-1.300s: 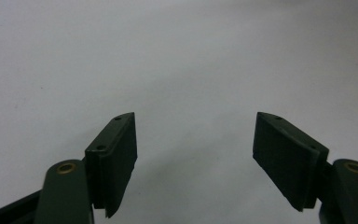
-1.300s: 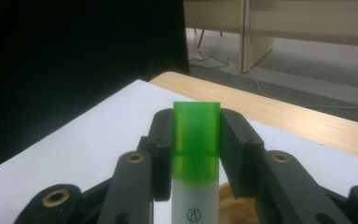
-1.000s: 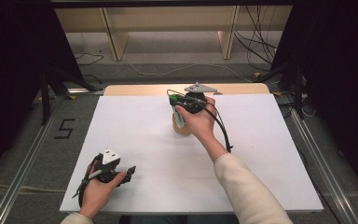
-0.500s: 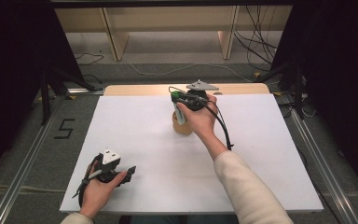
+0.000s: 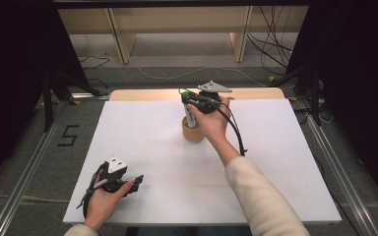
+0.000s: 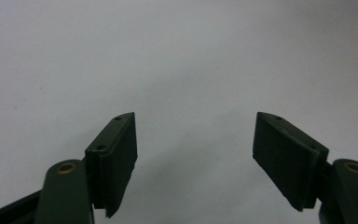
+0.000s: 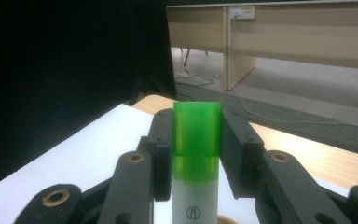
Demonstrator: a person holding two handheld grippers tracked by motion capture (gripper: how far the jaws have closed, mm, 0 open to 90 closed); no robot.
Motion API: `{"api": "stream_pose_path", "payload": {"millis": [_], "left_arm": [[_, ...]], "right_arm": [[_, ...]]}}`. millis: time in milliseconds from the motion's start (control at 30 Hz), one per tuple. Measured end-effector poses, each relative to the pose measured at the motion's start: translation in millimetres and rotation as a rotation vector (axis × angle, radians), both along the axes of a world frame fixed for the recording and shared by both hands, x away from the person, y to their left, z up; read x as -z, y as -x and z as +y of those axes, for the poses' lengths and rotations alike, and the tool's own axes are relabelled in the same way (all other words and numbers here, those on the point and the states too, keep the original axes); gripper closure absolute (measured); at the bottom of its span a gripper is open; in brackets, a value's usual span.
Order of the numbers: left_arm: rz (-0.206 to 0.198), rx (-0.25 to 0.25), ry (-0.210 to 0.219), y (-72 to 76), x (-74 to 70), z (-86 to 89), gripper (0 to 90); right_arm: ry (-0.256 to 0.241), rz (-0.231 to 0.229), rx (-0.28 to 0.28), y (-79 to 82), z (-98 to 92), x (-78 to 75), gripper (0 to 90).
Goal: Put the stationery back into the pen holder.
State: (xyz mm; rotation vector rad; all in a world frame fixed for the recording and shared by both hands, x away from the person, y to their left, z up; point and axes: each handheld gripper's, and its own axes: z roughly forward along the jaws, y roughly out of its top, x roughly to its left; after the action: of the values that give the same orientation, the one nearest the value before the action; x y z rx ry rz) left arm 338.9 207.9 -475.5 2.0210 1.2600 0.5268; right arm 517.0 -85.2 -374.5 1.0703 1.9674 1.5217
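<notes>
A marker with a green cap [image 7: 196,135] and white body stands upright between the jaws of my right gripper [image 7: 196,122], which is shut on it near the cap. In the high view, that right gripper [image 5: 187,99] holds the marker [image 5: 190,117] with its lower end in or just above a short tan cup [image 5: 193,134] at the far middle of the white table [image 5: 142,137]. My left gripper [image 5: 135,181] rests at the near left, and its jaws stand wide apart with nothing between them [image 6: 195,158].
A wooden strip [image 5: 142,94] runs along the table's far edge. Beyond it stand wooden furniture legs [image 5: 119,39] and loose cables [image 5: 270,44] on the floor. Dark curtains hang at both sides. A black cable [image 5: 234,128] trails from the right gripper.
The right gripper has risen slightly and shifted a little left, with the marker still in it over the cup. The left hand has not moved.
</notes>
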Motion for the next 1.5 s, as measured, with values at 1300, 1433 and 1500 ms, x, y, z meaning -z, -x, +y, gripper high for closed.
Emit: {"api": "stream_pose_path", "payload": {"millis": [1300, 1433, 1500], "left_arm": [[-0.001, 0.003, -0.001, 0.1, -0.1, 0.0, 30.6], [-0.001, 0.004, -0.002, 0.1, -0.3, 0.2, 30.6], [-0.001, 0.002, -0.002, 0.0, -0.2, 0.3, 30.6]], "right_arm": [[0.008, -0.042, 0.016, -6.0, 3.3, 11.6, 67.2], [0.017, -0.042, 0.020, -6.7, 2.6, 16.0, 67.2], [0.021, -0.040, 0.021, -6.8, 2.3, 18.4, 67.2]]}}
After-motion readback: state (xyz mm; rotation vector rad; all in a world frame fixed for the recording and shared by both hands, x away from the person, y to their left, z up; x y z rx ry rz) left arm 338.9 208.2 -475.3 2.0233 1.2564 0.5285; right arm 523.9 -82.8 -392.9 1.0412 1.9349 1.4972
